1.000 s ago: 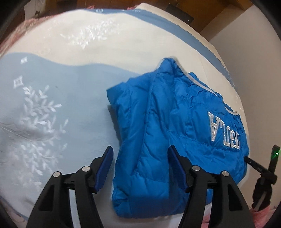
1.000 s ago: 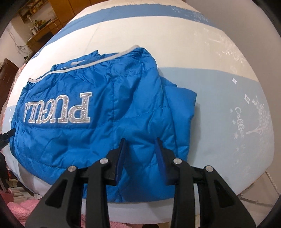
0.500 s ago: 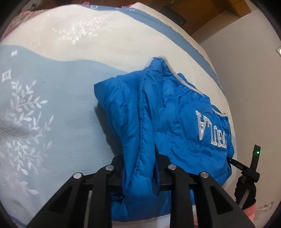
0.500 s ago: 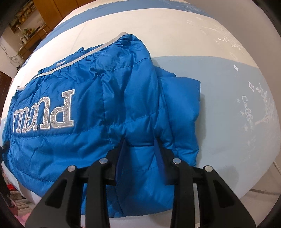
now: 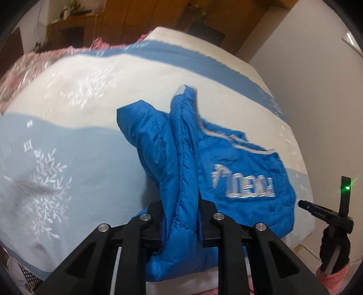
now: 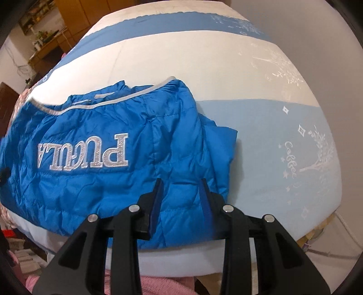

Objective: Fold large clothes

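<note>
A blue puffer jacket [image 6: 95, 172] with silver lettering lies on a bed near its front edge. It also shows in the left wrist view [image 5: 238, 163]. My left gripper [image 5: 181, 215] is shut on a fold of the jacket's near edge and holds it lifted, so the fold stands up as a ridge. My right gripper [image 6: 181, 190] stands over the jacket's near hem with blue fabric between its two fingers, and the jaws are partly closed on it. The right gripper also shows at the far right of the left wrist view [image 5: 329, 215].
The bed [image 6: 261, 136] has a light blue and white cover with white leaf prints. A white wall [image 5: 317, 68] runs along one side. Wooden furniture [image 5: 136, 20] stands behind the bed. Pink fabric [image 6: 163, 283] lies below the bed's front edge.
My left gripper closed on the jacket's edge and has raised it, tilting the view up. My right gripper stayed over the near hem with fabric between its fingers.
</note>
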Demonstrator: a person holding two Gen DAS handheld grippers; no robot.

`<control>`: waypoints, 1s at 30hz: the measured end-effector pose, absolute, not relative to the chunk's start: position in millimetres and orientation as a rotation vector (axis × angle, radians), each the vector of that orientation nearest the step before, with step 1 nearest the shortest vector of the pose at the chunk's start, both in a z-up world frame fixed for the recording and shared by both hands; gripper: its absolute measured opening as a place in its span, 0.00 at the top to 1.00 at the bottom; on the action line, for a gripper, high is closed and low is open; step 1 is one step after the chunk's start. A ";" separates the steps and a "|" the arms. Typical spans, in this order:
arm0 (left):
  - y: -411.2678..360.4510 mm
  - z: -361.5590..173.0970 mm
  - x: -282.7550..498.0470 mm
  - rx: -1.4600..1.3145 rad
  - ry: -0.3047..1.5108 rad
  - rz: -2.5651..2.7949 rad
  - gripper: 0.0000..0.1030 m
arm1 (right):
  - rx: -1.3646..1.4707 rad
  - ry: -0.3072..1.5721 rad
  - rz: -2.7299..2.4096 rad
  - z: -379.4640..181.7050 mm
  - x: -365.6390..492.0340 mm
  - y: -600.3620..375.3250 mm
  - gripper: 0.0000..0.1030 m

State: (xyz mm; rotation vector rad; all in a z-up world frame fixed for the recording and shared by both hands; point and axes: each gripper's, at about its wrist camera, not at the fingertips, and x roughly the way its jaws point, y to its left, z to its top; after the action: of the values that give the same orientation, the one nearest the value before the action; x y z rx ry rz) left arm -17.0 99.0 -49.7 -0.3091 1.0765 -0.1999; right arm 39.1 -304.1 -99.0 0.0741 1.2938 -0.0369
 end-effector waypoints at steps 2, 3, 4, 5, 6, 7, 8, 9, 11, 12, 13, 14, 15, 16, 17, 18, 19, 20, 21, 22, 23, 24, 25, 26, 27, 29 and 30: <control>83.3 -37.1 -18.6 -0.297 1.055 -0.215 0.82 | 0.079 1.303 -0.024 -96.2 37.3 -304.9 0.69; 75.8 -32.3 -18.3 -0.291 1.049 -0.221 0.82 | 0.083 1.309 -0.018 -93.9 37.3 -306.7 0.69; 63.9 -24.3 -18.9 -0.274 1.038 -0.231 0.82 | 0.088 1.309 -0.012 -91.1 34.8 -308.3 0.69; 52.1 -17.8 -19.5 -0.256 1.029 -0.239 0.82 | 0.091 1.302 -0.005 -87.7 32.2 -309.9 0.69; 39.7 -12.5 -19.5 -0.242 1.020 -0.252 0.82 | 0.086 1.292 0.001 -81.6 31.7 -311.1 0.69; 31.5 -9.2 -19.9 -0.232 1.016 -0.264 0.82 | 0.079 1.285 0.004 -77.2 31.0 -311.4 0.68; 21.4 -7.6 -19.1 -0.221 1.014 -0.274 0.82 | 0.068 1.272 0.009 -72.3 31.2 -311.3 0.67; 7.5 -6.2 -17.9 -0.205 1.014 -0.285 0.82 | 0.060 1.264 0.014 -67.3 30.4 -311.1 0.67; -12.2 -6.9 -16.9 -0.184 1.015 -0.303 0.82 | 0.053 1.253 0.034 -61.4 29.3 -311.6 0.67; -21.8 -8.1 -16.1 -0.172 1.016 -0.309 0.82 | 0.052 1.252 0.044 -60.2 29.1 -311.9 0.67; -33.5 -10.1 -15.2 -0.157 1.020 -0.315 0.82 | 0.051 1.252 0.050 -59.9 28.8 -312.7 0.67; -43.3 -12.2 -13.8 -0.148 1.025 -0.320 0.82 | 0.049 1.252 0.058 -59.4 28.8 -313.6 0.67; -53.4 -14.8 -12.3 -0.143 1.034 -0.326 0.82 | 0.047 1.251 0.063 -59.9 28.7 -315.6 0.67; -63.6 -16.1 -12.8 -0.139 1.039 -0.331 0.82 | 0.045 1.250 0.065 -60.1 29.0 -317.9 0.67; -72.0 -19.6 -11.4 -0.133 1.044 -0.338 0.82 | 0.045 1.251 0.066 -61.8 29.5 -322.3 0.67; -80.5 -24.6 -9.6 -0.129 1.054 -0.343 0.82 | 0.045 1.254 0.068 -63.2 30.1 -325.0 0.67; -88.2 -29.2 -7.8 -0.130 1.064 -0.348 0.82 | 0.046 1.256 0.070 -65.3 30.4 -327.7 0.67; -93.7 -34.6 -5.5 -0.130 1.074 -0.355 0.82 | 0.047 1.259 0.072 -67.5 30.9 -331.0 0.67; -99.4 -41.0 -3.8 -0.130 1.086 -0.361 0.82 | 0.048 1.263 0.075 -69.8 31.4 -334.2 0.67; -105.4 -50.0 -0.7 -0.137 1.104 -0.366 0.82 | 0.049 1.265 0.076 -71.7 31.1 -335.7 0.67; -111.1 -58.7 1.8 -0.144 1.119 -0.376 0.82 | 0.051 1.269 0.079 -73.9 31.2 -339.0 0.67; -117.2 -67.3 4.0 -0.142 1.131 -0.383 0.82 | 0.052 1.271 0.081 -75.4 31.4 -340.8 0.67; -122.1 -74.8 5.5 -0.142 1.141 -0.383 0.82 | 0.053 1.273 0.082 -76.8 31.7 -342.9 0.67; -126.2 -81.1 5.5 -0.137 1.147 -0.385 0.82 | 0.055 1.275 0.084 -78.3 31.8 -345.4 0.67; -128.3 -85.7 5.5 -0.133 1.150 -0.387 0.82 | 0.056 1.277 0.084 -79.8 31.9 -347.5 0.67; -133.1 -99.9 8.6 -0.140 1.169 -0.397 0.81 | 0.056 1.281 0.084 -82.9 32.5 -351.3 0.67; -133.7 -106.0 9.9 -0.151 1.177 -0.406 0.81 | 0.058 1.283 0.085 -84.4 32.8 -352.6 0.67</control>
State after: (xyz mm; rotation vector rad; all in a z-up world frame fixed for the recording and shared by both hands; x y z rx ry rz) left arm 9.9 -133.7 -106.0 -0.1507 1.1774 -0.4063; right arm 32.8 -352.6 -84.4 0.0579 1.2833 0.0848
